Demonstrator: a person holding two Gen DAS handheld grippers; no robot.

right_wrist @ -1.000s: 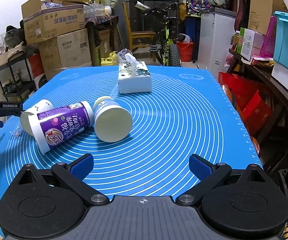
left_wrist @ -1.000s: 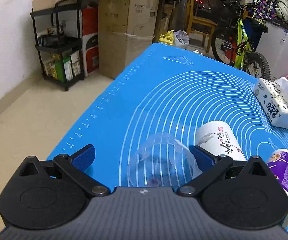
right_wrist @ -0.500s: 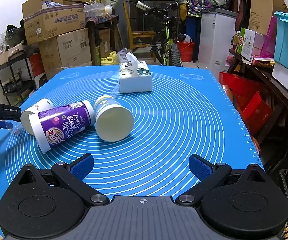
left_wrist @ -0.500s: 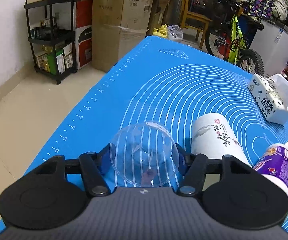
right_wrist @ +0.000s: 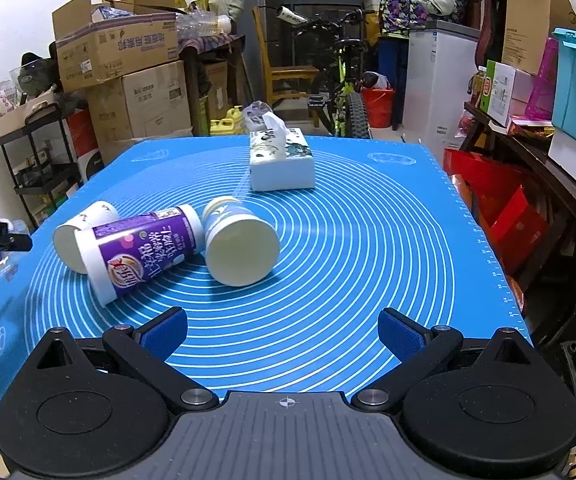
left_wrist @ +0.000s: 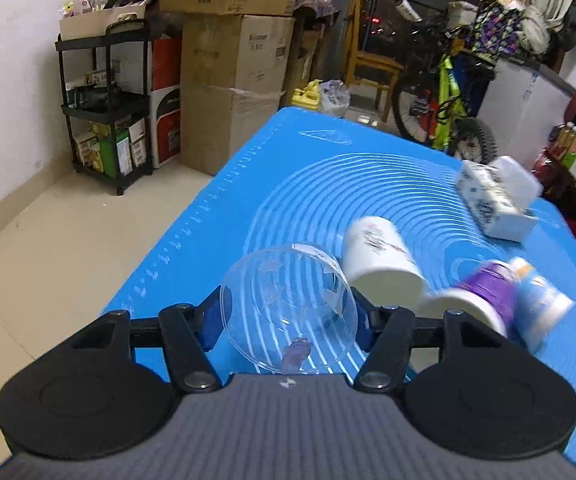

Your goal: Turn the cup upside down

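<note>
Black linkages, blue fingers [right_wrist: 164, 334]

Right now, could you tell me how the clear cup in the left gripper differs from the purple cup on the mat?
The clear cup is see-through and unprinted; the purple cup is opaque with printed lettering. The clear cup is clamped between the left gripper fingers, while the purple cup lies free on the blue mat, leaning against a white cup. Both are on their sides, neither upside down.

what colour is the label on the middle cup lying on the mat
Purple, with white ends, on the middle cup. It shows best in the right wrist view.
</note>
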